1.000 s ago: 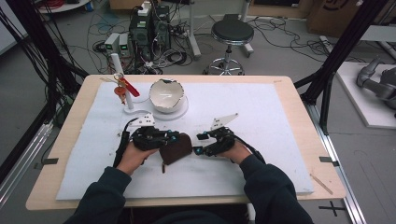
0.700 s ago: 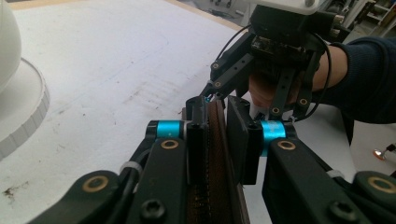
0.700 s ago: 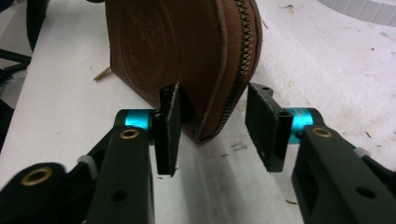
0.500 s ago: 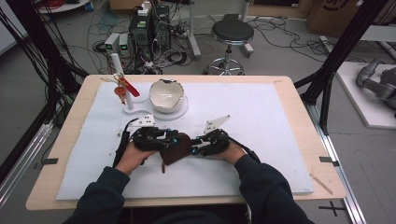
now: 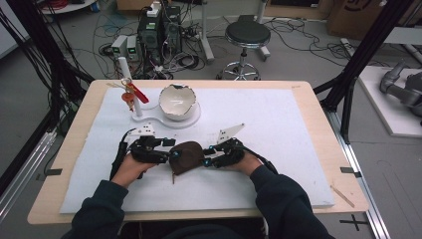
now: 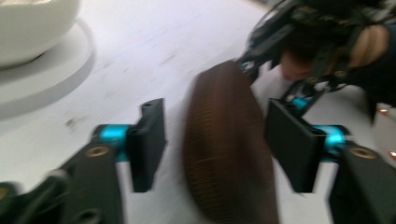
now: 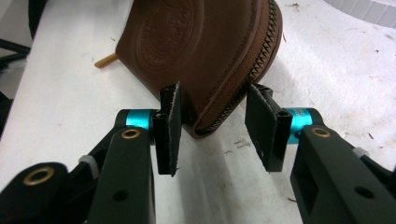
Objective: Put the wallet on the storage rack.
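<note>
A white mat [image 5: 278, 124] covers a pale wooden table [image 5: 318, 99]; beyond the table's far edge lie a grey floor with cables, computer boxes and a stool [image 5: 247, 35], while the mat right of the brown zipped pouch [image 5: 186, 157] is bare and open. The pouch sits on the mat, nearer the person than the white bowl [image 5: 176, 99] on its stand. The left gripper [image 5: 166, 155], jaws just opening, straddles the pouch with gaps either side; the right gripper [image 5: 208, 159], jaws just closing, pinches the pouch's zipped corner.
</note>
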### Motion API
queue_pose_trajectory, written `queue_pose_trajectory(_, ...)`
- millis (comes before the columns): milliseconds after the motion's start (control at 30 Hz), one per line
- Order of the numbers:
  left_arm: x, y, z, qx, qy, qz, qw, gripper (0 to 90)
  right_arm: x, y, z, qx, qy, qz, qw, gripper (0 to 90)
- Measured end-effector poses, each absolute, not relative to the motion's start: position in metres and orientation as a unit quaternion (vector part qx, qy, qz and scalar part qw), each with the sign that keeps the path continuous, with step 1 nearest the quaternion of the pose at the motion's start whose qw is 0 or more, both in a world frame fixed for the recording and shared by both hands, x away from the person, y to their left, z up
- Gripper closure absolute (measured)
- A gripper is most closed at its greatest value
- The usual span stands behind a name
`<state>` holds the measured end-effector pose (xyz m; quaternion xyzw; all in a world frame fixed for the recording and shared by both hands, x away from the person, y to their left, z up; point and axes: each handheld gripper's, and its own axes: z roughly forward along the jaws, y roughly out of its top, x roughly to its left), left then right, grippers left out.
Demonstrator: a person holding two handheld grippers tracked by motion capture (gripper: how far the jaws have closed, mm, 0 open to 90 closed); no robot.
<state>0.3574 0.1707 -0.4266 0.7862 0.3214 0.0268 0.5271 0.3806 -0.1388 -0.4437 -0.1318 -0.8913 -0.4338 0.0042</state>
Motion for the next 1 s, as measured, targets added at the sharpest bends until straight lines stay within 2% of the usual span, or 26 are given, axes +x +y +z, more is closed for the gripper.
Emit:
queue_pose_trajectory(100,0.361,0.175,-0.431,0.778,0.334,0.000,0.532,33.7,0.380,-0.138,-0.443,-0.130,-0.891,-0.436,0.002,60.4)
queue_pose_trajectory(233,0.359,0.166,-0.436,0.795,0.311,-0.025,0.520,35.1,0.380,-0.138,-0.444,-0.130,-0.891,-0.434,0.002,60.4)
queue_pose_trajectory(367,0.358,0.162,-0.435,0.799,0.299,-0.030,0.522,52.0,0.380,-0.139,-0.444,-0.135,-0.892,-0.432,0.002,57.9)
queue_pose_trajectory(433,0.357,0.164,-0.433,0.792,0.298,-0.035,0.532,58.5,0.381,-0.142,-0.441,-0.149,-0.886,-0.439,0.000,51.4)
queue_pose_trajectory(500,0.356,0.165,-0.430,0.786,0.297,-0.029,0.541,63.6,0.383,-0.149,-0.437,-0.164,-0.879,-0.448,-0.004,47.7)
queue_pose_trajectory(600,0.356,0.169,-0.427,0.773,0.302,-0.022,0.557,65.4,0.388,-0.166,-0.430,-0.196,-0.863,-0.465,-0.011,43.4)
queue_pose_trajectory(833,0.359,0.190,-0.399,0.739,0.313,0.096,0.589,65.6,0.392,-0.206,-0.416,-0.240,-0.837,-0.487,-0.068,37.0)
queue_pose_trajectory(1000,0.370,0.202,-0.374,0.738,0.283,0.135,0.597,65.6,0.392,-0.230,-0.409,-0.266,-0.823,-0.491,-0.098,33.9)
